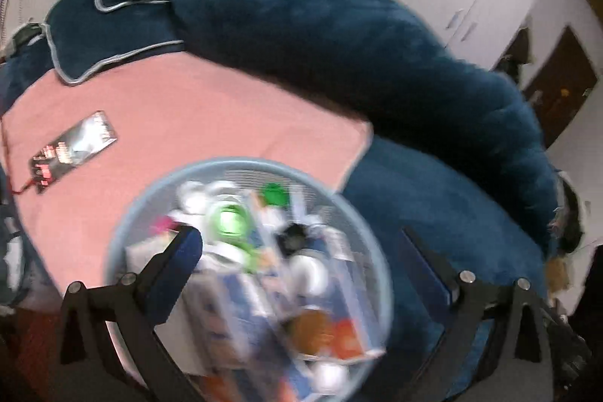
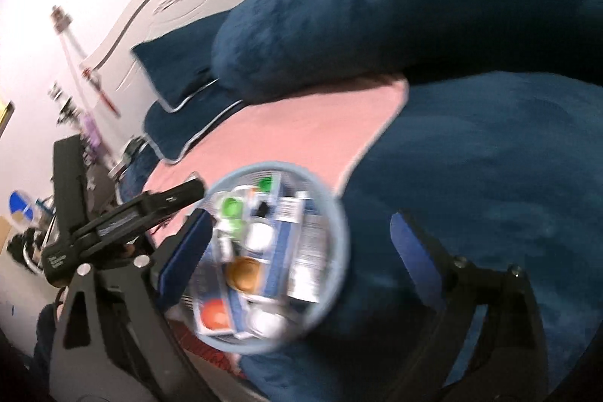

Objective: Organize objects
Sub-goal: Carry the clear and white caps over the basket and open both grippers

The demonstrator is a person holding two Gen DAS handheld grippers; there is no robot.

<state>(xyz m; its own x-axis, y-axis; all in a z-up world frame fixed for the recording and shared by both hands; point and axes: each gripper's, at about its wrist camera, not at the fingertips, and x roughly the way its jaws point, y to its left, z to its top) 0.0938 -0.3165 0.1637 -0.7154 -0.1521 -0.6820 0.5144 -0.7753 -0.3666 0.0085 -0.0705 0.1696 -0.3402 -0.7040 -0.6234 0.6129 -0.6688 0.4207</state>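
Here, in the left wrist view, the left hand-held gripper (image 1: 301,243) stood with its jaws spread wide and nothing between them. Its blue-padded finger at 8 o'clock overlapped the rim of a round, pale blue mesh basket (image 1: 124,213), while the other finger at 4 o'clock lay outside the basket over the blue blanket (image 1: 433,198). The basket filled the 6 o'clock part of the frame and was packed with blurred small things: a green cap (image 1: 230,219), white tubs, blue-and-white boxes and an orange lid (image 1: 311,326). It sat across the edge of a pink sheet (image 1: 188,108) and the blanket. At 9 o'clock a flat dark packet (image 1: 73,147) lay on the sheet, well apart from the basket. Two blue pillows (image 1: 113,25) lay at 11 o'clock beside a long blue bolster (image 1: 320,25).

In the right wrist view, the right hand-held gripper (image 2: 297,251) was likewise open and empty, its fingers at 8 and 4 o'clock. The basket (image 2: 339,232) lay between them, near the 8 o'clock finger. The left gripper's black body (image 2: 124,217) reached in from 9 o'clock toward the basket's rim; whether it touched was too blurred to tell. The bolster (image 2: 377,17) crossed from 12 to 2 o'clock.
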